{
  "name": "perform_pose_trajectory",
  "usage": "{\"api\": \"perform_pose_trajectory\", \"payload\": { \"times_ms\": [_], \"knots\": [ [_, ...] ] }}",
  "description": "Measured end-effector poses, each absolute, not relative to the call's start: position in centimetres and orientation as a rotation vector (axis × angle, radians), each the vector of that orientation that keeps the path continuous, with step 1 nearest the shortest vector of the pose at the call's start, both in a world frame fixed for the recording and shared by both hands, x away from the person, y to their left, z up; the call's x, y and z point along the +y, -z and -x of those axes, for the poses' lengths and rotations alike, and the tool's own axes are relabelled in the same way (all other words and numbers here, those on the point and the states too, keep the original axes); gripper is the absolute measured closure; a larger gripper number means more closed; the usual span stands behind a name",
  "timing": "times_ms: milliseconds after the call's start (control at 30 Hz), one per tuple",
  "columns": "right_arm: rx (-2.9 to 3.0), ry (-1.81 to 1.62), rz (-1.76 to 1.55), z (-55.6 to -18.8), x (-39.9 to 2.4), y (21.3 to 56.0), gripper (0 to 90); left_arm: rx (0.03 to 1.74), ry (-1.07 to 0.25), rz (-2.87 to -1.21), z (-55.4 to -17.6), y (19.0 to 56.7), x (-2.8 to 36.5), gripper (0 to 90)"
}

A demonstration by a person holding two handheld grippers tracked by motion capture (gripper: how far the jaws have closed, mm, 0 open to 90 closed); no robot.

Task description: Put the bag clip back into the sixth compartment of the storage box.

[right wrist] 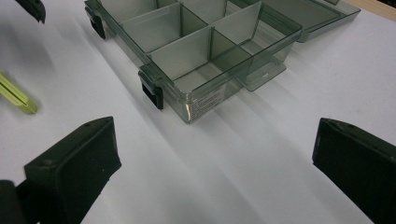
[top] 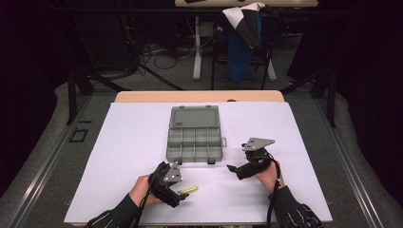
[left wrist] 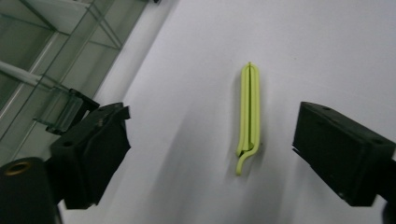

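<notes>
Yellow-green clip (left wrist: 249, 112), slim and long, lies flat on the white table (top: 133, 142) near your front edge, short of the organiser box and a little to its left. Your left gripper (left wrist: 210, 149) hangs over the clip with its jaws spread; the clip sits in the gap between them, nearer the right-hand jaw in the left gripper view, and neither pad touches it. In the high view that gripper (top: 183, 194) has its tips just beside the clip's near end. Grey see-through organiser box (top: 195, 142) rests mid-table, lid folded back flat, its compartments bare where they can be seen. Your right gripper (right wrist: 212, 163) is held low just right of the box, jaws wide and holding nothing, aimed at the box's front corner and black latch (right wrist: 152, 91).
</notes>
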State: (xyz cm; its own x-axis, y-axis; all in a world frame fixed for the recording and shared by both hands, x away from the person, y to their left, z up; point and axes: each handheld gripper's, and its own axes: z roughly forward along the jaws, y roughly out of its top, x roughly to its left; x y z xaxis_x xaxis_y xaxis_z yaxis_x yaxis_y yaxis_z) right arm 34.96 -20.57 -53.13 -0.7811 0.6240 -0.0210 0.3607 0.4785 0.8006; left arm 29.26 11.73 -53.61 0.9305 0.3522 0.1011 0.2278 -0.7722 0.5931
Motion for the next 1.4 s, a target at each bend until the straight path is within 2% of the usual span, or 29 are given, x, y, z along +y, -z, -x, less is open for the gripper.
{"api": "perform_pose_trajectory", "payload": {
  "times_ms": [367, 700, 1133, 1400],
  "knots": [
    [2.42, -1.193, -0.834, -35.05, -20.63, 53.07, 0.0, 0.324, -0.199, -2.491, -28.84, 53.78, 11.31, 43.8],
    [2.434, -1.174, -0.822, -34.84, -20.45, 53.2, 0.0, 0.296, -0.166, -2.525, -28.99, 54.04, 10.78, 62.5],
    [2.426, -1.165, -0.795, -34.76, -20.15, 53.14, 0.0, 0.322, -0.124, -2.524, -29.25, 54.49, 10.76, 77.2],
    [2.441, -1.157, -0.778, -34.72, -19.88, 53.37, 0.0, 0.334, -0.116, -2.518, -29.23, 54.5, 10.8, 79.2]
  ]
}}
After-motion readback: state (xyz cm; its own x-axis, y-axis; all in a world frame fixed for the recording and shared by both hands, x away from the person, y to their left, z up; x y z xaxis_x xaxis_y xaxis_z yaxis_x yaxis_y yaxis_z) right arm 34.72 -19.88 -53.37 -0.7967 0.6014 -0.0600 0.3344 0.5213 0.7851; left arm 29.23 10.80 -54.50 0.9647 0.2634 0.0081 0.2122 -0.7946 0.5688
